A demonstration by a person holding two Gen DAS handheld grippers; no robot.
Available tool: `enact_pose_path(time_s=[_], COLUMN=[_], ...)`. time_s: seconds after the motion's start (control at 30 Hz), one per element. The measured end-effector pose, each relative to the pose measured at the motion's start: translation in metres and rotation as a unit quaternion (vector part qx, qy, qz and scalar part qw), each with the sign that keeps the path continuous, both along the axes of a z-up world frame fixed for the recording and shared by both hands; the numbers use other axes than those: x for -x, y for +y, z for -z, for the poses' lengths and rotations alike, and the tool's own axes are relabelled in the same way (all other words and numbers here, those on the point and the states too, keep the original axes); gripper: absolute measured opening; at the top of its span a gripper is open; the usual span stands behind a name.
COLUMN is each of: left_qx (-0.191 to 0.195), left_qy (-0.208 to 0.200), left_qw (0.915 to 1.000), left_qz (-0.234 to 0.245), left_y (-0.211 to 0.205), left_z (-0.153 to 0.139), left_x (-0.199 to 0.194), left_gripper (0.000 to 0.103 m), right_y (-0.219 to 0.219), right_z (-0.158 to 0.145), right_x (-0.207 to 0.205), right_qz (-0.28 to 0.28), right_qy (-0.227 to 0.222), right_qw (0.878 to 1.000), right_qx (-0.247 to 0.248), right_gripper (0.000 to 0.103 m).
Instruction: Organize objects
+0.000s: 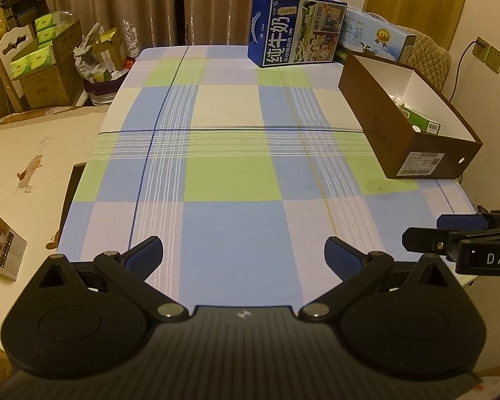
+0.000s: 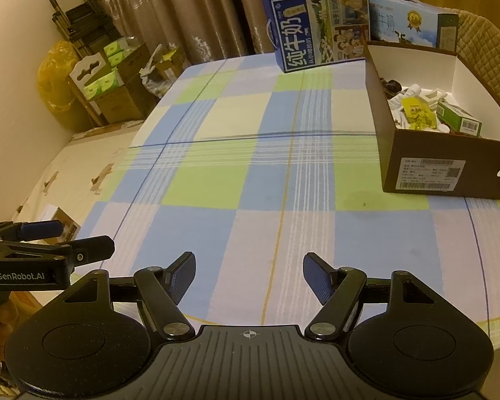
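brown shoebox [image 2: 446, 153], white inside, holds yellow packet [image 2: 416, 113], green carton [image 2: 460, 118]. left gripper [image 1: 243, 256] and right gripper [image 2: 249, 275] both spread, empty over checked tabletop [image 2: 250, 183].

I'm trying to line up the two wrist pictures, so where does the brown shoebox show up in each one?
Left wrist view: the brown shoebox sits at the right, on the checked tablecloth.
Right wrist view: the shoebox is again at the right, its contents showing.
Shared landmark: the dark blue milk carton stands at the table's far edge, just left of the shoebox in both.
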State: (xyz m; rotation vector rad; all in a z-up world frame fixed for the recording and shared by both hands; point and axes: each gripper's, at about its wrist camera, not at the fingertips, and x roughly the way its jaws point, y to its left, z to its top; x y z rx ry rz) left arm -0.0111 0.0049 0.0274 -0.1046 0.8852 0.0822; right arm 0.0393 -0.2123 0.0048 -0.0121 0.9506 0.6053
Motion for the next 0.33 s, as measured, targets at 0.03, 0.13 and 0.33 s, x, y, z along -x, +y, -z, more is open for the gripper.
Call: enact_pose_path(time_s=[0.03, 0.13, 0.33], left_qx=[0.0, -0.001, -0.005], left_qy=[0.0, -0.001, 0.003], left_qw=[1.0, 1.0, 1.0], left_qz=[0.001, 0.003, 0.006], left_y=[-0.001, -0.005, -0.011], left_z=[0.0, 0.0, 0.001], left_x=[-0.001, -0.003, -0.009], left_gripper=[0.102, 0.102, 0.102], right_y=[-0.001, -0.004, -0.011], right_z=[0.0, 0.0, 0.002], right_x=[0.0, -0.002, -0.006], right_qz=[0.001, 0.003, 0.007], right_qy=[0.0, 0.0, -0.001], right_qw=[1.0, 1.0, 1.0], right_qx=[0.0, -0.001, -0.005], right_gripper=[0.069, 0.069, 0.069])
